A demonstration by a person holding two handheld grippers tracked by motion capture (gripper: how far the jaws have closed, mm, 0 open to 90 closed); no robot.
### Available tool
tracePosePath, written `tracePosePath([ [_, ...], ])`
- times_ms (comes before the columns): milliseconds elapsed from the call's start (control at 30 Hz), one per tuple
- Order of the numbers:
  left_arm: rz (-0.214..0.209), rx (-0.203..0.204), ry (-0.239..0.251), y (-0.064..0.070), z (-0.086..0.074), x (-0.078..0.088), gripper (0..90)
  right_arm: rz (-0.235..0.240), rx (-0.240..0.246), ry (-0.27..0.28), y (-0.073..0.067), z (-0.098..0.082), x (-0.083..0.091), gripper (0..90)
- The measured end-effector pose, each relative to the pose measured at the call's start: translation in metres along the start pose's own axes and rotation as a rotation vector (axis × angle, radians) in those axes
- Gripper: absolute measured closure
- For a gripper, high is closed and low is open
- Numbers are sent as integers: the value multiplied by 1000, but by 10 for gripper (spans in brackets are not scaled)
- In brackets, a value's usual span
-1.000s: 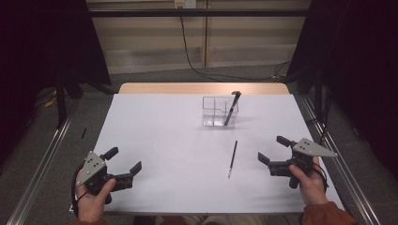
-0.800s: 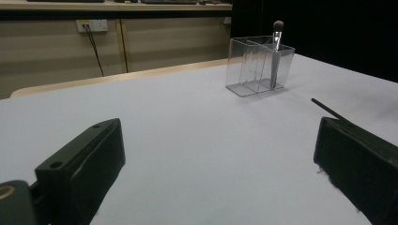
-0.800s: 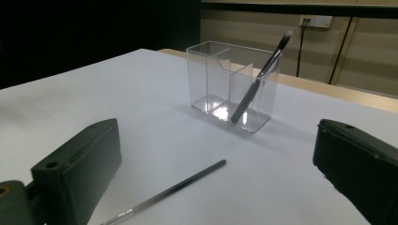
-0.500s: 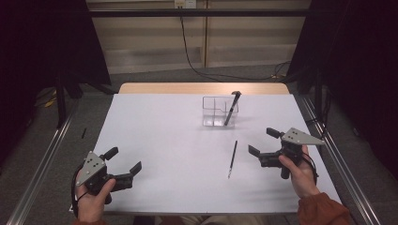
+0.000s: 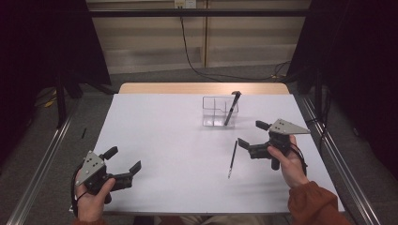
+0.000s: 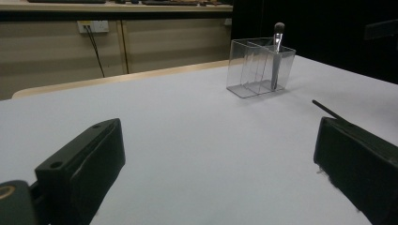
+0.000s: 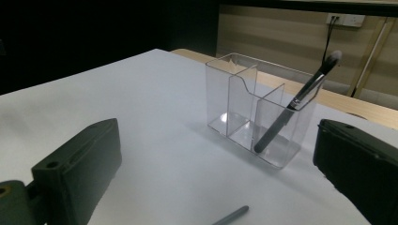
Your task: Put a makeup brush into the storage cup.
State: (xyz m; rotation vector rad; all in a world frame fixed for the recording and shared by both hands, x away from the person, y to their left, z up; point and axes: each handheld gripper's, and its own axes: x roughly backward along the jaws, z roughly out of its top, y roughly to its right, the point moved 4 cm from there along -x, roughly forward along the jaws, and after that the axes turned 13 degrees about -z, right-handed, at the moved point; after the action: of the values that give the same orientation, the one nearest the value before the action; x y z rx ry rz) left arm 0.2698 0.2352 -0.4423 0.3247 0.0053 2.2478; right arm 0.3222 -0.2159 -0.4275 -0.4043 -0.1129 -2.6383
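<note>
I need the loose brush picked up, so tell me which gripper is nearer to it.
Right. The right gripper hangs just beside the loose brush lying on the table, jaws open toward it. The left gripper sits far across the table, near the front left corner.

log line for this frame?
left gripper: open, idle | right gripper: open, near pen | brush: in holder
</note>
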Motion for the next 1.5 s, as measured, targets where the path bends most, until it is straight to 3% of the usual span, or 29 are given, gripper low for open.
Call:
tracePosePath([
  [267, 6, -3, 1, -1, 0, 2, 24, 27, 5, -17, -6, 5, -18, 3],
  [667, 8, -3, -3, -1, -1, 3, 24, 77, 65, -166, -5, 0, -23, 48],
  [867, 7, -3, -8, -1, -1, 2, 24, 133, 108, -247, -3, -6, -25, 89],
  [1267, 5, -6, -10, -1, -1, 2, 24, 230, 141, -404, 0, -13, -25, 16],
  [1500, 6, -7, -9, -1, -1, 2, 24, 263, 152, -452, 3, -11, -28, 16],
])
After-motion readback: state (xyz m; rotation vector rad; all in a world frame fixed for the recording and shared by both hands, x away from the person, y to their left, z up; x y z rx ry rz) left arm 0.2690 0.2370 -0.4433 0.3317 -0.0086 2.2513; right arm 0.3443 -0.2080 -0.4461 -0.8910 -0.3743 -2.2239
